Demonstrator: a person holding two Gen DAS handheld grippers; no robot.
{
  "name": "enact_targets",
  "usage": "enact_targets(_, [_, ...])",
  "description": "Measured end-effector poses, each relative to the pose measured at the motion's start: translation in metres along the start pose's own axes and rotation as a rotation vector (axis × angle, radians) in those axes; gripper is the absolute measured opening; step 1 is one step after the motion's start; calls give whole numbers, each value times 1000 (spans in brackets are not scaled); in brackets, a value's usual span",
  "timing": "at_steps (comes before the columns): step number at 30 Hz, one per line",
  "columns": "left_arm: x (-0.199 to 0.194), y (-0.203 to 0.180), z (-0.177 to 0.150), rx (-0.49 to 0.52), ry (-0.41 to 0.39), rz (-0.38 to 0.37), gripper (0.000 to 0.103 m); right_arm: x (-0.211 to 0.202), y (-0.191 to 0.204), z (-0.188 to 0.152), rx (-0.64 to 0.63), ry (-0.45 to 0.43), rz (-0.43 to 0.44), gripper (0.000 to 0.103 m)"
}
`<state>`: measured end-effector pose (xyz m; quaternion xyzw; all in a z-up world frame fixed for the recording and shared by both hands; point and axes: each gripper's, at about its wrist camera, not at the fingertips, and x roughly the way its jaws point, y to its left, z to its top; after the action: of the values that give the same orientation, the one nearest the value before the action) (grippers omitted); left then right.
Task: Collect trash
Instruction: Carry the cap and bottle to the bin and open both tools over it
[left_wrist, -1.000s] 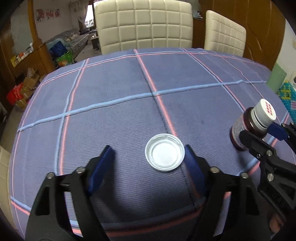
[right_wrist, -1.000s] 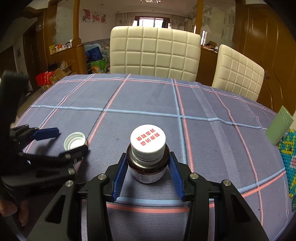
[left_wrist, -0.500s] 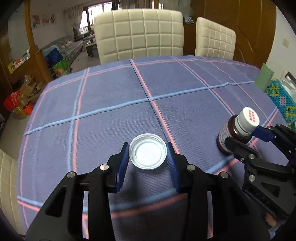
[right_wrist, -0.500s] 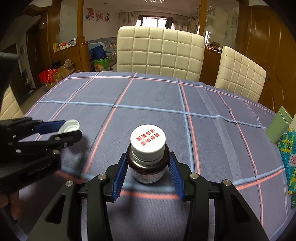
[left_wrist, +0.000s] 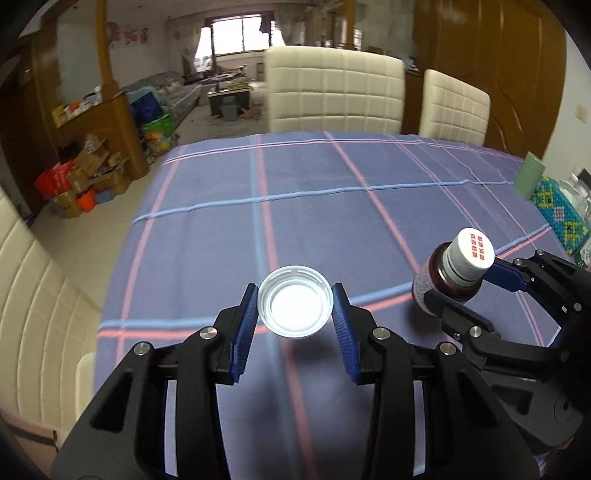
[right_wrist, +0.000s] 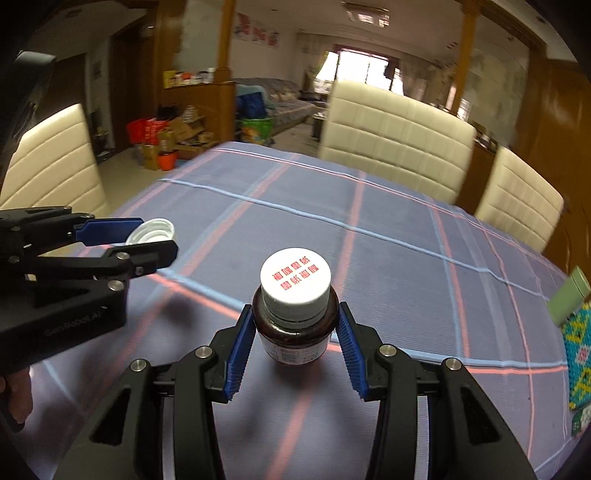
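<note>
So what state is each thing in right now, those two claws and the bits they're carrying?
Left claw: shut on the cap.
White plastic cap: open side up, lifted off the table.
Right claw: shut on the bottle.
Brown bottle: upright, white lid on, held above the table.
Plaid tablecloth: spread flat.
Green cup: standing at the table's edge.

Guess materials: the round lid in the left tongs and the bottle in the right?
Round lid: probably plastic, translucent white, glossy; light shines through its thin rim. Bottle: dark brown and see-through with highlights, either glass or plastic; cannot tell which. Its cap: matte white plastic, ribbed side, red print on top.
</note>
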<state>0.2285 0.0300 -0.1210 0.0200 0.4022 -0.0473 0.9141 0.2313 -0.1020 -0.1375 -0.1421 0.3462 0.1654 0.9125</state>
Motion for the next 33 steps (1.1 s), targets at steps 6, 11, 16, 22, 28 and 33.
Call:
enact_targets(6, [-28,46,-30,-49,-12,77,41,-7,61,8,-71,-15,66,43])
enact_targets(11, [-48,91,-57,-95,-15,145,41,-4,111,16,-136,-16,121,43])
enact_targets(16, [-60,131,-83,-139,-2,215,41,0,154,24,-197,-18,176,43])
enact_targets(22, [-69,179,-110,-214,25,284,41,8,211,32,-274,-12,243,43])
enact_targets(28, [-74,223,-127,-279,61,350,41,12,249,40,-338,-19,282,43])
enact_targets(33, [-77,252,-141,-330,75,384,41,15,276,44,-376,-21,306,43])
